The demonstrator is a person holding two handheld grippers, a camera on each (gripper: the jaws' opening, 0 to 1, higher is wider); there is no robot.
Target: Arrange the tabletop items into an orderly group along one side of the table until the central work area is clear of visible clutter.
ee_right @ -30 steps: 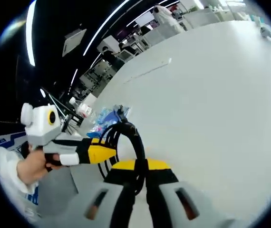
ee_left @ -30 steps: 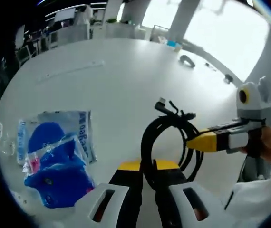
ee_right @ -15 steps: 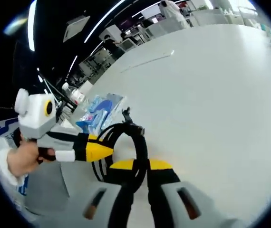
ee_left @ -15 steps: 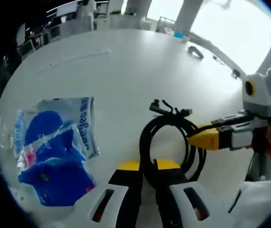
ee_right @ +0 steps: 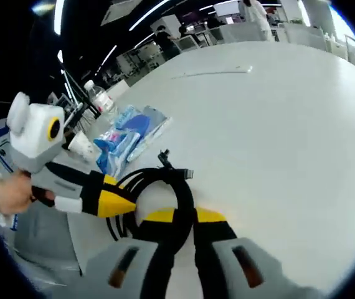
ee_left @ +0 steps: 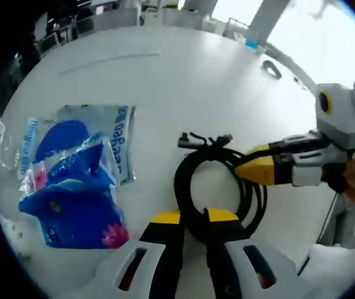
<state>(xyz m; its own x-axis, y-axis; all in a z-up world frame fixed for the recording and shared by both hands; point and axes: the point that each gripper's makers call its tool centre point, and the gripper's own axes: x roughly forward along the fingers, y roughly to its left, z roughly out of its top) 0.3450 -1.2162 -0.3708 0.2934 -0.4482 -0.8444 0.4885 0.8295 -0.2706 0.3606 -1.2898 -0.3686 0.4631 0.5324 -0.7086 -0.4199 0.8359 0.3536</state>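
On the table (ee_left: 184, 81): a wide white top is seen, mostly bare across its far and middle stretch; a thin pale strip (ee_left: 109, 57) and a small dark object (ee_left: 271, 68) are left lying far off near the edges.
Bags (ee_left: 71, 180): clear packets with blue contents are piled together near one edge of the table, seen to the left of the cable in the left gripper view; they are judged to be the start of the group.
Bottle (ee_right: 103, 96): a clear bottle is seen standing beyond the bags at the table's side.
Cable (ee_left: 218, 180): a black coil, tied at the top with its plugs sticking out, is held by both grippers low over the table, near the bags but not yet among them.
Left gripper (ee_left: 193, 218): the jaws are closed down to a narrow gap on the near arc of the coil.
Right gripper (ee_right: 177, 218): the jaws are likewise closed on the coil's rim, from the opposite side.
Done: bags gathered at one side, centre largely bare.
Left: the cable is still to be set down beside the bags and let go; the far strip and dark object may need bringing over too.
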